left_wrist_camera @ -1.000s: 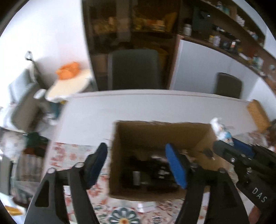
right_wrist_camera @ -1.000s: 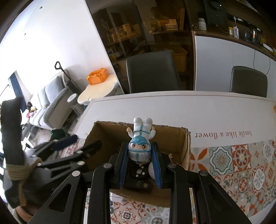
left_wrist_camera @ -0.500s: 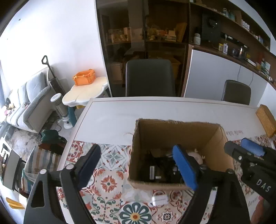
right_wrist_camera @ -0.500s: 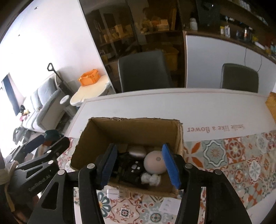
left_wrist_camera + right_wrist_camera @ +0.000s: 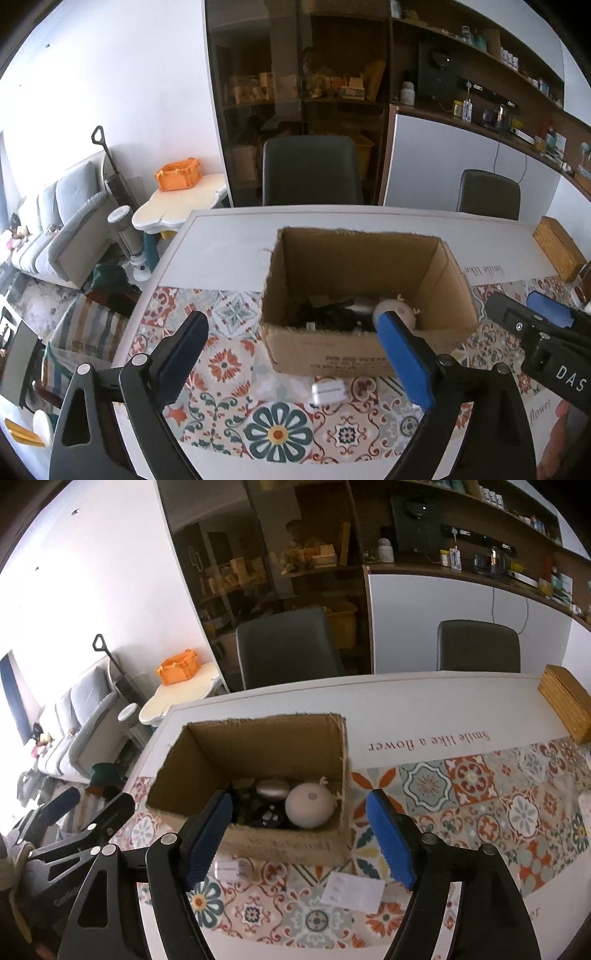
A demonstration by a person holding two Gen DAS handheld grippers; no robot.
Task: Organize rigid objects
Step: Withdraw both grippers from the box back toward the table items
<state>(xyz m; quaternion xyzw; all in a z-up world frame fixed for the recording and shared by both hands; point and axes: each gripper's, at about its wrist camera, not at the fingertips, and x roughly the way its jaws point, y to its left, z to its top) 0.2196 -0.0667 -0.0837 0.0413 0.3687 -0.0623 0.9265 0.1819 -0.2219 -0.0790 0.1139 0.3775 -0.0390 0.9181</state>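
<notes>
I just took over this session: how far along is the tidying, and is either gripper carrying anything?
Done: the cardboard box already holds a round white item, a silver piece and dark gadgets. In hand: nothing; the left gripper and right gripper are both empty, jaws opening. Left: a small white case and a white card lie on the table in front of the box.

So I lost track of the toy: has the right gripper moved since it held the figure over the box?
Yes. The right gripper has drawn back from the cardboard box toward the near table edge, jaws opening, empty.
</notes>
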